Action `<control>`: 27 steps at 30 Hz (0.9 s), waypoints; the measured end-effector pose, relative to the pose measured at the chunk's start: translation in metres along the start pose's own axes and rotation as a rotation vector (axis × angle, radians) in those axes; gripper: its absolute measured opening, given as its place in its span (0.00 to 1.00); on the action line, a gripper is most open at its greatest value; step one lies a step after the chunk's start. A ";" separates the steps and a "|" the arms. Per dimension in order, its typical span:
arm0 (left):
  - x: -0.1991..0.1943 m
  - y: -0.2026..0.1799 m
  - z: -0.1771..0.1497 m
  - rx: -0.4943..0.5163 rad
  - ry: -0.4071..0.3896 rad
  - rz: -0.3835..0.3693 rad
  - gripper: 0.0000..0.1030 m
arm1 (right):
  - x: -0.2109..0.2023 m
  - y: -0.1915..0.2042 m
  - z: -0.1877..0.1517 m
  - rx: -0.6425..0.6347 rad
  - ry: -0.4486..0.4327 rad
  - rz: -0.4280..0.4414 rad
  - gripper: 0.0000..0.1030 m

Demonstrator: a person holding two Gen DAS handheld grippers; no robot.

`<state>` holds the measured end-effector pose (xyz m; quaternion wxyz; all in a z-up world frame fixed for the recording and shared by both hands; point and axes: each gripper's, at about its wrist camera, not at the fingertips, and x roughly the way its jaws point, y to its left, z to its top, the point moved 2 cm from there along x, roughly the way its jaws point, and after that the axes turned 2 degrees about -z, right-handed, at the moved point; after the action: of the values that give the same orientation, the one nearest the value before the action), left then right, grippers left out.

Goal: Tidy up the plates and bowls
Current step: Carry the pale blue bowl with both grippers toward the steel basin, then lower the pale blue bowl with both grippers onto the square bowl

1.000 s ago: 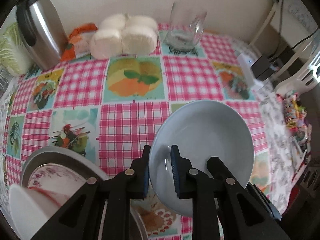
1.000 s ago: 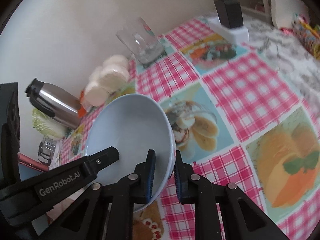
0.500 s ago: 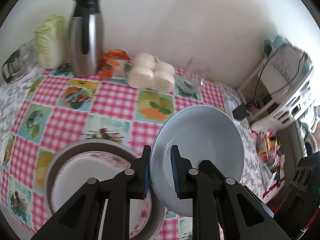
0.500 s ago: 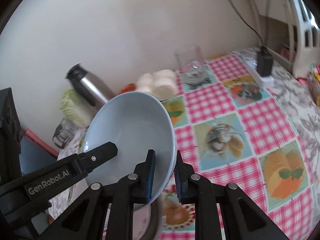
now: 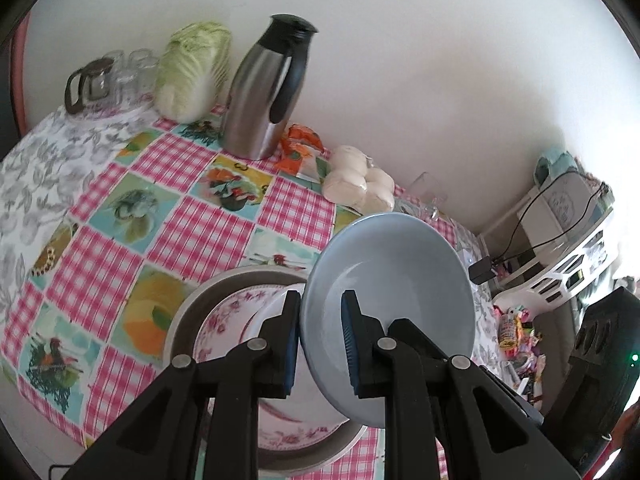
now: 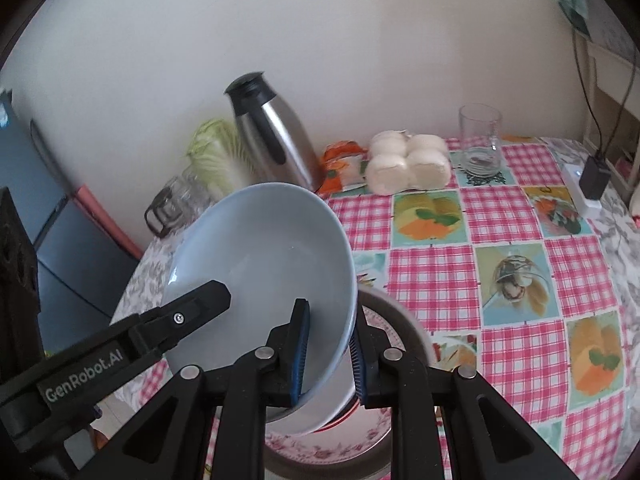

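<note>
Both grippers, left gripper point(image 5: 320, 344) and right gripper point(image 6: 329, 354), have fingers clamped on the pale blue ceramic bowl's point(image 5: 394, 284) opposite rims, steadying it tilted above the floral plate point(image 5: 232, 320) stack.

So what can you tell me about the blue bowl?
The blue bowl is plain pale blue, glossy like ceramic, and empty. It is tilted up on edge above the flowered plate. The left hand-held gripper and the right hand-held gripper each pinch its rim, one finger inside, one outside.
</note>
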<state>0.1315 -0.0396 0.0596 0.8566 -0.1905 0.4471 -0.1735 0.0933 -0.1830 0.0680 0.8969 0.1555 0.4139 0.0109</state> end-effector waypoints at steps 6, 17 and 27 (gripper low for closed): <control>0.002 0.021 -0.009 -0.043 0.007 -0.014 0.20 | 0.006 0.019 -0.016 -0.027 0.032 -0.056 0.21; 0.029 0.038 -0.020 -0.099 0.086 -0.078 0.20 | 0.029 0.011 -0.032 0.008 0.090 -0.140 0.22; 0.029 0.041 -0.019 -0.113 0.074 -0.079 0.20 | 0.031 0.010 -0.034 0.006 0.103 -0.142 0.23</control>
<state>0.1370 -0.0208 0.0093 0.8198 -0.2494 0.4797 -0.1888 0.0898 -0.1598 0.0274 0.8724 0.1278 0.4695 -0.0459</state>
